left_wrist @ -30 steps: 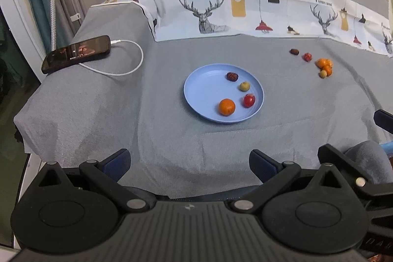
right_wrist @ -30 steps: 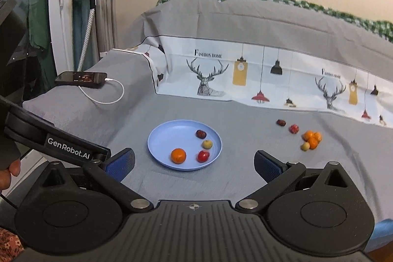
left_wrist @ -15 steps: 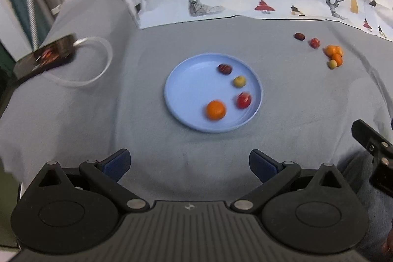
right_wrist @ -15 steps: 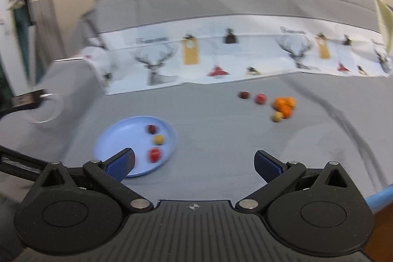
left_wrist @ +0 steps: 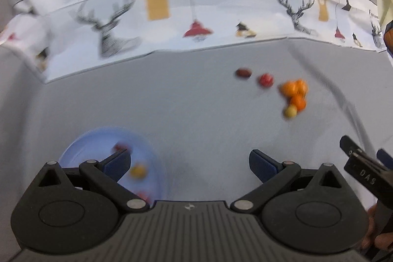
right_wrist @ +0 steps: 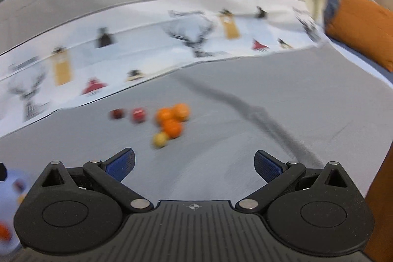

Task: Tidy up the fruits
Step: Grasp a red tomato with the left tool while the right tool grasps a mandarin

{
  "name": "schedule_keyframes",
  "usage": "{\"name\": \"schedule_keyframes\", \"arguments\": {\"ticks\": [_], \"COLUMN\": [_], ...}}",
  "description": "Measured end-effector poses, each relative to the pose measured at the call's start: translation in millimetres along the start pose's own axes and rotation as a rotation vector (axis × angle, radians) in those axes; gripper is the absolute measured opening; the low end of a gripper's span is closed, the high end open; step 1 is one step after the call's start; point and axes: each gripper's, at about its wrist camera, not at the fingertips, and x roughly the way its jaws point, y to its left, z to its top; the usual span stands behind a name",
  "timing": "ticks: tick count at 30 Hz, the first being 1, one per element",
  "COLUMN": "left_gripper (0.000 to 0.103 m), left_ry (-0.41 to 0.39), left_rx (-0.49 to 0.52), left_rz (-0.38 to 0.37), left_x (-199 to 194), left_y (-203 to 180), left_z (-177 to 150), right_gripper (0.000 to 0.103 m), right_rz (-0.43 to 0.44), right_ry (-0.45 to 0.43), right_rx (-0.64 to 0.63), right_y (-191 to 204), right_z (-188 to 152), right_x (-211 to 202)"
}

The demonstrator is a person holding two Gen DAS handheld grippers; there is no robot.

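Fruits [right_wrist: 169, 123] lie clustered mid-cloth, well apart from the plate [left_wrist: 81, 146]. Both grippers, left [left_wrist: 188, 161] and right [right_wrist: 194, 163], gape wide and empty. Through blur, the oranges seem touching, so a careless grab could scatter them.

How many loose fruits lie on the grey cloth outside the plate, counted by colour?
Orange fruits: 3, bunched together
Yellow fruit: 1, touching the orange ones
Red fruit: 1
Dark red fruit: 1
Total: 6

The views are blurred, so the orange count is my best reading.
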Motion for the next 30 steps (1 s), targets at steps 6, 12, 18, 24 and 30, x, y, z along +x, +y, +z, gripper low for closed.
{"name": "schedule_keyframes", "arguments": {"ticks": [6, 12, 18, 24, 30], "left_gripper": [0.103, 0.103, 0.102, 0.031, 0.03], "left_ry": [-0.026, -0.018, 0.018, 0.057, 0.027], "left_rx": [0.051, 0.036, -0.036, -0.039, 0.006], "left_rz": [0.001, -0.07, -0.084, -0.133, -0.14], "left_x": [88, 155, 197, 207, 184], "left_y": [-53, -86, -108, -118, -105], "left_z": [52, 83, 99, 102, 85], "right_gripper": [0.102, 0.102, 0.102, 0.037, 0.036], "right_rz": [-0.024, 0.059, 0.024, 0.034, 0.099], "right_ry": [0.032, 0.19, 0.189, 0.107, 0.154], "right_rx": [-0.04, -0.047, -0.085, -0.138, -0.049], "right_y": [-1, 10, 22, 25, 9], "right_z": [24, 29, 23, 13, 12], "right_x": [98, 180, 208, 195, 174]}}
